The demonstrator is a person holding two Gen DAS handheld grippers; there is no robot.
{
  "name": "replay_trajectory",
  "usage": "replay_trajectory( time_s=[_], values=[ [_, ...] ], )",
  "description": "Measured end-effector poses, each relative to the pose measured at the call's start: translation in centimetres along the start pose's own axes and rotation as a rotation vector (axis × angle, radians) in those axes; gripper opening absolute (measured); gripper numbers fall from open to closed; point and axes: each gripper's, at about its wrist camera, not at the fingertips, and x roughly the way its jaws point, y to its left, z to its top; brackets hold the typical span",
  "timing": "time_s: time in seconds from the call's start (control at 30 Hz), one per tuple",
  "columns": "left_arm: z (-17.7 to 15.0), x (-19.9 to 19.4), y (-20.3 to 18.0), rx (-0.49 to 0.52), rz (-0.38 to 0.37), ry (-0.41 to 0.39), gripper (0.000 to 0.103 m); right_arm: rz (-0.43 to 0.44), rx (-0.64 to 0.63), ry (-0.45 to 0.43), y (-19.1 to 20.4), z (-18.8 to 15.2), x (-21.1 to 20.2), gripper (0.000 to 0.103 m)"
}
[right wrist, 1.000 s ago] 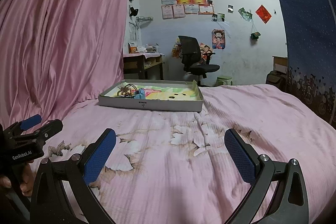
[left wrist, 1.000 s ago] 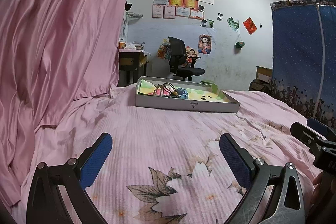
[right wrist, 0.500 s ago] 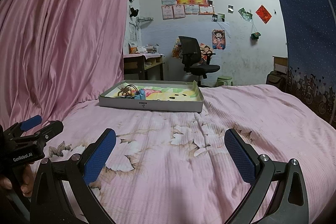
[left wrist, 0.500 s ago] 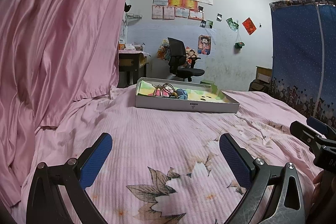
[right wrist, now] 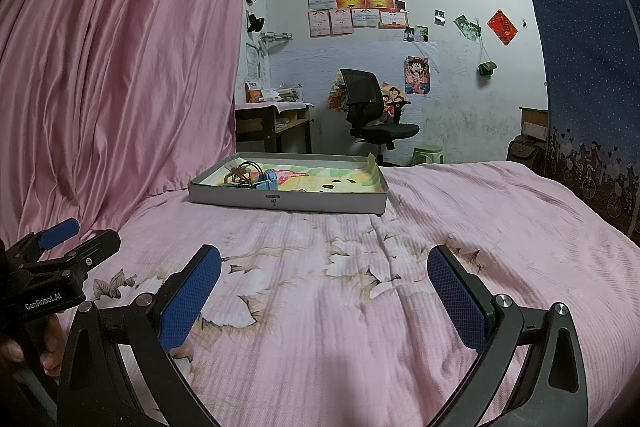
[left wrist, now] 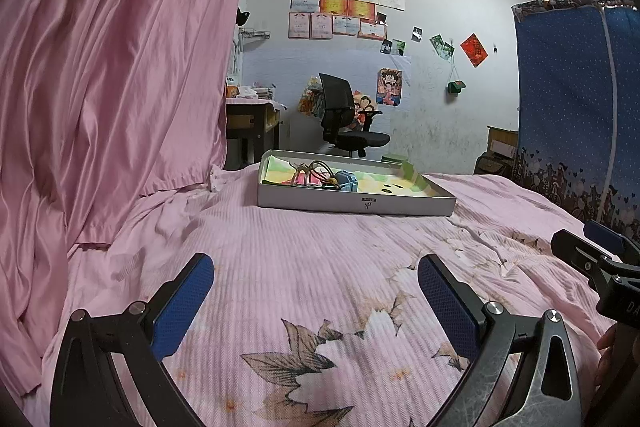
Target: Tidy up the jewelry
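My claws, left [left wrist: 316, 291] and right [right wrist: 324, 283], gape wide, empty. Tray [right wrist: 288, 201] holds tangled jewelry [right wrist: 244, 175]; pieces indistinct.

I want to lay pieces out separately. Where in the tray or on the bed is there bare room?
The tray's right half is bare apart from a few small dark bits; the jewelry pile crowds its left end. The bedspread between the tray and both open grippers is free.

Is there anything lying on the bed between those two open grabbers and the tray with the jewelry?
Nothing: only bare pink bedspread lies between both grippers and the tray, seen in both views.
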Motion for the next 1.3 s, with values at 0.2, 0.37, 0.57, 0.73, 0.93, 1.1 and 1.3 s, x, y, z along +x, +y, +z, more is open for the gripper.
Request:
replay_trajectory(
  time_s=[0.2, 0.37, 0.57, 0.73, 0.93, 1.1, 1.3],
  values=[
    [-0.04, -0.02, -0.01, 0.002, 0.0, -0.002, 0.103, 0.0, -0.001, 0.0, 0.01, -0.01, 0.0, 0.102],
    [-0.04, -0.03, -0.04, 0.002, 0.0, -0.001, 0.103, 0.0, 0.0, 0.0, 0.02, -0.01, 0.01, 0.102],
    [-0.08, -0.04, -0.06, 0.002, 0.0, -0.002, 0.103, 0.0, 0.0, 0.0, 0.04, 0.0, 0.0, 0.102],
    [-0.19, -0.05, -0.06, 0.003, 0.0, -0.003, 0.103, 0.0, 0.0, 0.0, 0.02, -0.03, 0.02, 0.102],
    [-0.27, -0.07, -0.1, 0.004, 0.001, -0.002, 0.103, 0.0, 0.0, 0.0, 0.0, -0.02, 0.01, 0.102],
    [-0.23, -0.08, -0.14, 0.004, 0.001, -0.003, 0.103, 0.0, 0.001, 0.0, 0.02, -0.04, 0.01, 0.102],
    [-0.24, -0.09, -0.18, 0.004, 0.001, -0.004, 0.103, 0.0, 0.001, 0.0, -0.01, -0.04, 0.01, 0.102]
  ],
)
